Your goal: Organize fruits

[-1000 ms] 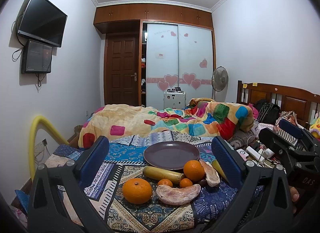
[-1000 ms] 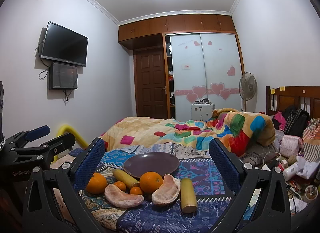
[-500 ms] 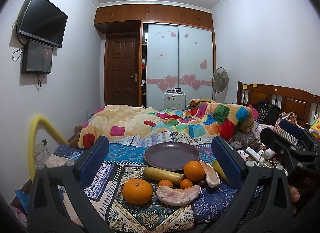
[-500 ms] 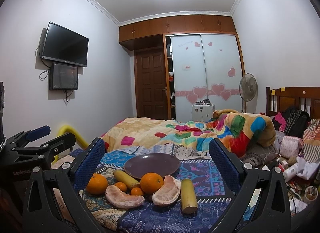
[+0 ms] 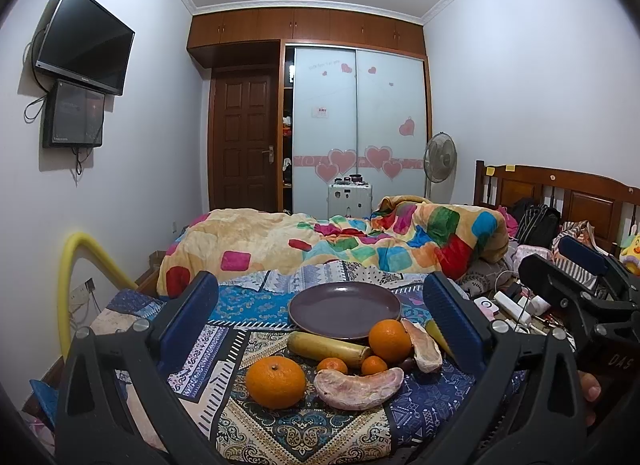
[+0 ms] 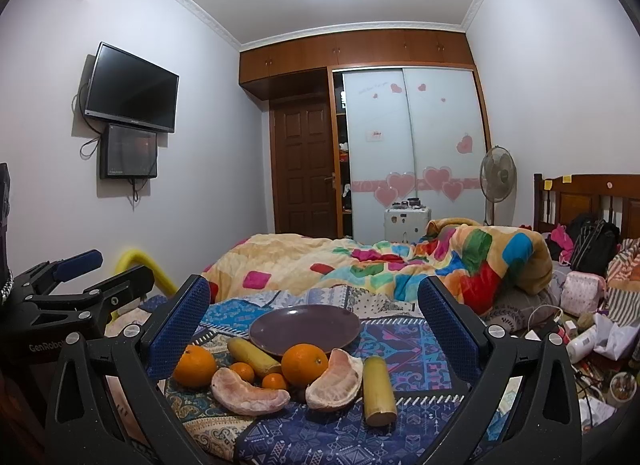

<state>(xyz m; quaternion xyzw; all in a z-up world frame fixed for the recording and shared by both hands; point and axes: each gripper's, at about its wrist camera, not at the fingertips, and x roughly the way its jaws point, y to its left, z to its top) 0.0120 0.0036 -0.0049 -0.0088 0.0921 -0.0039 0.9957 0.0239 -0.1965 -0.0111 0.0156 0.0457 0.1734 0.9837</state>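
Fruit lay beside the empty plate (image 5: 344,308) on the bed (image 6: 400,353); you held left claw (image 5: 326,325) and right claw (image 6: 314,327) wide, ready for loading.

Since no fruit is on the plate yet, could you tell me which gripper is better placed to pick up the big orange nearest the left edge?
Probably the left gripper: the big orange lies between its open fingers.

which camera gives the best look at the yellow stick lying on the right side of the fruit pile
The right wrist view: the right stick lies in full view, end to end, beside a pomelo piece. In the left wrist view only a sliver shows behind the left tool's finger.
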